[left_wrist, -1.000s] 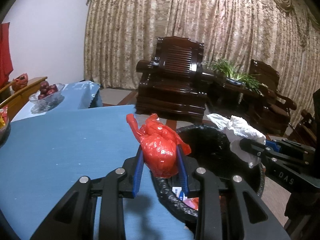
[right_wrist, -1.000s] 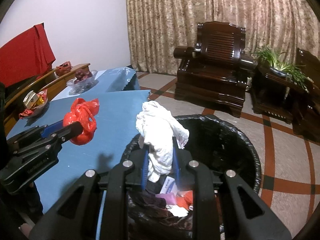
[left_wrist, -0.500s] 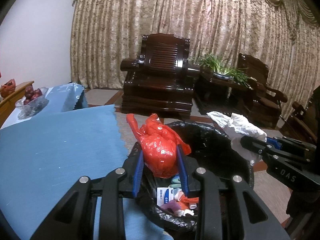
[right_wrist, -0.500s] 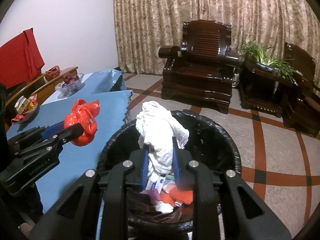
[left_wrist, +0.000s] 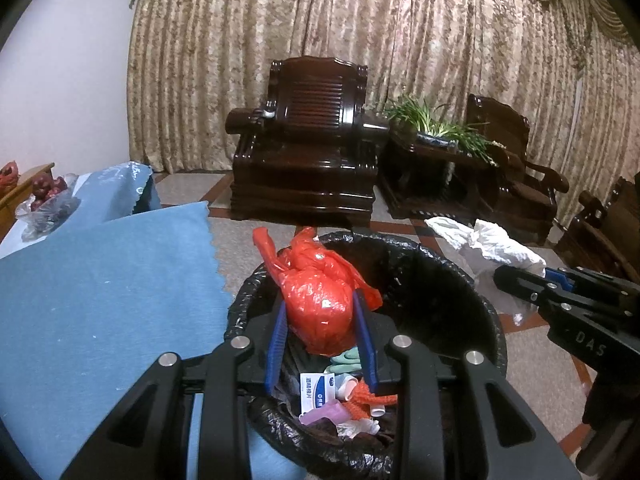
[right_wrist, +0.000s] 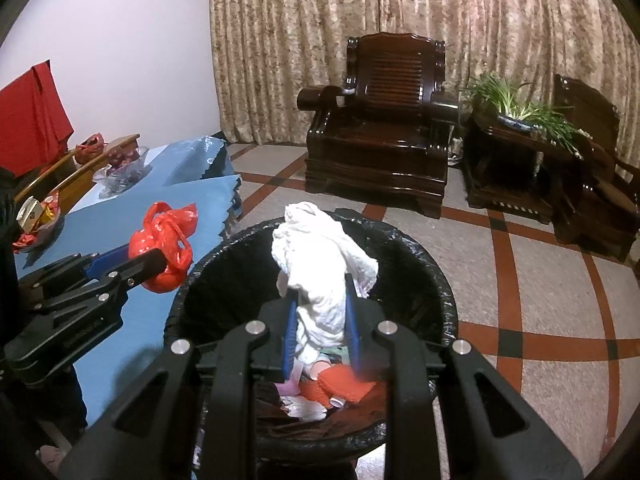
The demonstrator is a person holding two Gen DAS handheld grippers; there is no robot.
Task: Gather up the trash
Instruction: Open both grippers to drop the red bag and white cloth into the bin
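Observation:
My left gripper [left_wrist: 320, 316] is shut on a crumpled red plastic bag [left_wrist: 320, 300] and holds it over the near left rim of the black-lined trash bin [left_wrist: 460, 280]. My right gripper [right_wrist: 320, 312] is shut on a wad of white tissue [right_wrist: 320, 264] and holds it above the bin's [right_wrist: 424, 264] opening. Each gripper shows in the other's view: the right one with the tissue [left_wrist: 496, 244] at the bin's right side, the left one with the red bag [right_wrist: 166, 244] at the bin's left rim. Several bits of trash [left_wrist: 340, 396] lie in the bin.
A table with a blue cloth [left_wrist: 100, 300] stands left of the bin. A bowl of dark red fruit [left_wrist: 48, 196] sits at its far end. Dark wooden armchairs [left_wrist: 308, 152] and a plant [left_wrist: 436, 124] stand behind on the tiled floor [right_wrist: 540, 280].
Both grippers moved from the table side to over the bin, still holding their loads. The bin's inside now shows below both.

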